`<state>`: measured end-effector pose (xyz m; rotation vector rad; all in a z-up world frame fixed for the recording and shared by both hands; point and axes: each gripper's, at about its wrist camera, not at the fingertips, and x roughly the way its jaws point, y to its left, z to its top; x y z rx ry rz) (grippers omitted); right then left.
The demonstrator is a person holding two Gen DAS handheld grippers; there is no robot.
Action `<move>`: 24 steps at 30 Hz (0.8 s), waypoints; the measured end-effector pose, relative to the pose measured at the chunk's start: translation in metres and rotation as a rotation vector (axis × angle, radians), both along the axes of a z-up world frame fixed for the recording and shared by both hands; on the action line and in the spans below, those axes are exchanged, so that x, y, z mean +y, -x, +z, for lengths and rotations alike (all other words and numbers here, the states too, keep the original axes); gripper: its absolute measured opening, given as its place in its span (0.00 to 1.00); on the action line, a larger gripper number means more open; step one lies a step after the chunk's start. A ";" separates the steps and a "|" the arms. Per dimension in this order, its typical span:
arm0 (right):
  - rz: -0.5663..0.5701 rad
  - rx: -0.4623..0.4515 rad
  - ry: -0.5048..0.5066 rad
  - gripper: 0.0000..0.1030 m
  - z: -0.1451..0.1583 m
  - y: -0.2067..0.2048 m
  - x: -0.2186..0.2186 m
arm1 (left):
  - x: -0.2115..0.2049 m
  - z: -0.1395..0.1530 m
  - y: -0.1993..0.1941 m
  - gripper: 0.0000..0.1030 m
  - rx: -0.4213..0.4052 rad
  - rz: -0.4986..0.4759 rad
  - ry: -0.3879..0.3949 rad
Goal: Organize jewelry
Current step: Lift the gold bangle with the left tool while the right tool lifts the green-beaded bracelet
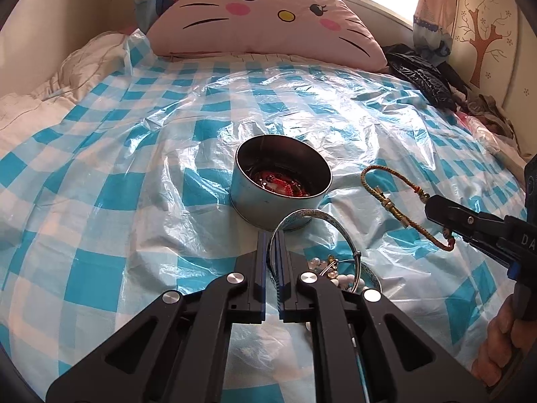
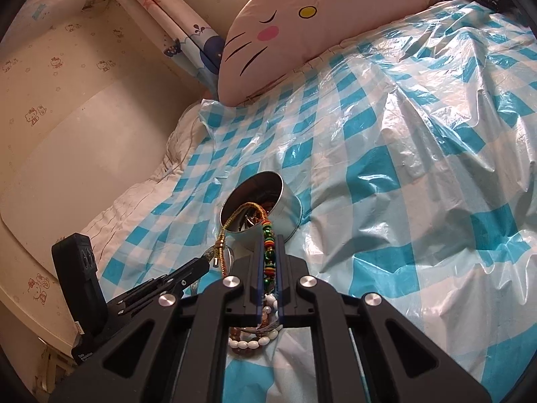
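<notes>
1. The left gripper (image 1: 272, 245) was clamped on the rim of a silver bangle (image 1: 302, 216), which stood up on edge just in front of the round metal tin (image 1: 282, 184).
2. The right gripper (image 2: 269, 252) was pinched on a gold braided cord bracelet (image 1: 386, 188) strung with red, yellow and green beads, its loop hanging free in the air to the right of the tin.
3. The tin sat on the blue-checked plastic sheet (image 1: 134, 154) covering the bed, with red beaded pieces already lying in its bottom.
4. A heap of white bead bracelets (image 2: 250, 342) remained on the sheet just below the grippers, not yet sorted.
5. The step in hand appeared to be carrying both pieces to the tin. Doing it well would mean bringing each piece over the opening before letting go, one at a time.
6. The dangling cord loop could snag the tin's rim or the bangle; lowering it in loop first would likely avoid that.
</notes>
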<state>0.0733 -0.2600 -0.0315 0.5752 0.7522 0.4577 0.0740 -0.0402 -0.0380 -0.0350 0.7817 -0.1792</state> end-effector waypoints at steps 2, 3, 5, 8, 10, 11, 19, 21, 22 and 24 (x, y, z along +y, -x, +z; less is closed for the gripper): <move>0.005 -0.011 0.021 0.07 0.002 0.002 0.002 | 0.000 0.000 0.000 0.04 -0.003 0.004 -0.004; 0.009 -0.014 0.030 0.07 0.003 0.001 0.004 | 0.001 0.000 0.000 0.04 -0.003 0.006 -0.005; 0.014 -0.017 0.047 0.07 0.003 0.001 0.007 | 0.002 0.001 -0.001 0.04 -0.005 0.012 -0.008; 0.019 -0.022 0.057 0.07 0.003 0.002 0.009 | 0.002 0.001 -0.001 0.05 -0.009 0.019 -0.015; 0.021 -0.031 0.058 0.07 0.004 0.001 0.010 | 0.001 0.002 -0.001 0.05 -0.016 0.021 -0.021; 0.022 -0.036 0.058 0.07 0.004 0.001 0.011 | 0.001 0.003 -0.002 0.05 -0.018 0.021 -0.020; 0.028 -0.063 0.046 0.07 0.009 -0.007 0.014 | 0.001 0.010 -0.006 0.05 -0.057 0.025 0.006; 0.024 -0.071 0.038 0.07 0.010 -0.009 0.014 | 0.002 0.012 -0.008 0.05 -0.063 0.028 0.019; 0.021 -0.074 0.029 0.07 0.011 -0.010 0.014 | 0.003 0.013 -0.009 0.05 -0.066 0.030 0.026; 0.013 -0.079 0.019 0.07 0.014 -0.013 0.014 | 0.005 0.014 -0.011 0.05 -0.068 0.037 0.038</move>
